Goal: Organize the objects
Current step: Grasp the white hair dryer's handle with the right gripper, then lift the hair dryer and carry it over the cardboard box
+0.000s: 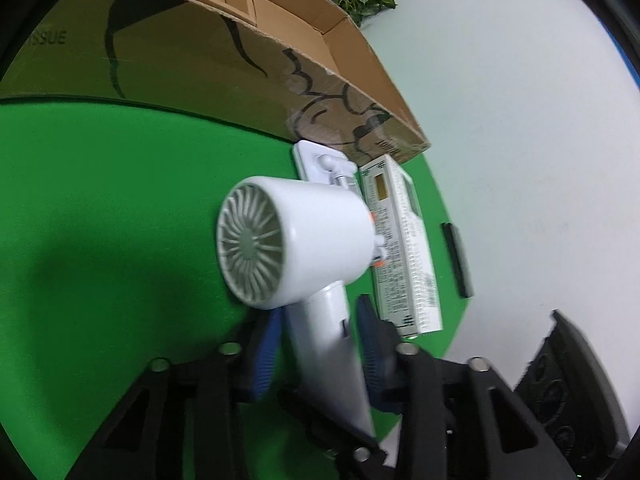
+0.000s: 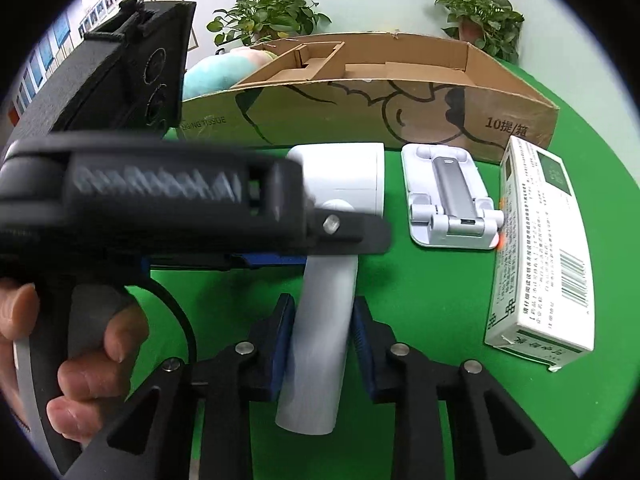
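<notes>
Fingers of the left gripper (image 1: pixel 316 344) close on the handle of the white hair dryer (image 1: pixel 288 236), reaching in from the left. The right gripper (image 2: pixel 322 344) straddles the same handle from the near side, jaws spread, not clearly touching. Far behind stands the cardboard box (image 2: pixel 400 108) on the green table (image 2: pixel 432 292).
</notes>
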A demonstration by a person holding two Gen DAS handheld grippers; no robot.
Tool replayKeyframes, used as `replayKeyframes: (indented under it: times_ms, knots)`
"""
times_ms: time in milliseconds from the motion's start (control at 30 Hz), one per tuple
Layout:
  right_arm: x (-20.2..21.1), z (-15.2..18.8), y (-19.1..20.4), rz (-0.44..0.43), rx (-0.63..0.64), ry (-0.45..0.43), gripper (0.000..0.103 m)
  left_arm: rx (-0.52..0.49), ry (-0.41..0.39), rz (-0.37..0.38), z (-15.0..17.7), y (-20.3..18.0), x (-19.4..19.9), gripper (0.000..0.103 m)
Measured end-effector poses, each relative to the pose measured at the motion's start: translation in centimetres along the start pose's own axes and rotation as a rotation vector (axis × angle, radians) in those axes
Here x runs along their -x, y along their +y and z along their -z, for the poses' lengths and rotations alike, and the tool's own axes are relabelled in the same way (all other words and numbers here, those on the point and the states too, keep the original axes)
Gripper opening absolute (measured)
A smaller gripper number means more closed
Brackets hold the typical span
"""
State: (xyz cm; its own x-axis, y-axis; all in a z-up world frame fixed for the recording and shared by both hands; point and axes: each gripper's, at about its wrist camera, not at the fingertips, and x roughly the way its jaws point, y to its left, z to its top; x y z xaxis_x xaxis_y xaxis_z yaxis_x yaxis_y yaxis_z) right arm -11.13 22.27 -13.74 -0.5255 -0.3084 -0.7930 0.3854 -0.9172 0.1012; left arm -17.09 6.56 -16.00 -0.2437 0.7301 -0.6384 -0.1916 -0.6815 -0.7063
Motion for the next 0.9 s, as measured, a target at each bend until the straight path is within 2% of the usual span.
replayKeyframes:
  times_ms: [133, 233, 500, 733, 900]
  knots:
    - [-0.3, -0.1, -0.4, 0.013, -0.011, -0.026, 0.025, -0.014, -0.011, -0.01, -0.1, -0.3, 0.3, 0.032]
    - [0.6, 0.1, -0.4, 0.023, -0.024, -0.065, 0.025, -0.061, -0.039, -0.015, -0.4, -1.6, 1.2, 0.032]
    - [4.5, -2.5, -0.1, 0.043, -0.02, -0.224, 0.025, -0.176, -0.145, 0.004, -1.7, -6.4, 6.1, 0.031]
    - [7.8, -6.1, -0.3, 0.061, 0.002, -0.355, 0.025, -0.293, -0.23, -0.013, -5.4, -12.4, 9.3, 0.031]
    - [9.7, -10.1, -0.9, 0.059, 0.027, -0.417, 0.025, -0.329, -0.284, -0.012, -9.0, -16.9, 12.6, 0.031]
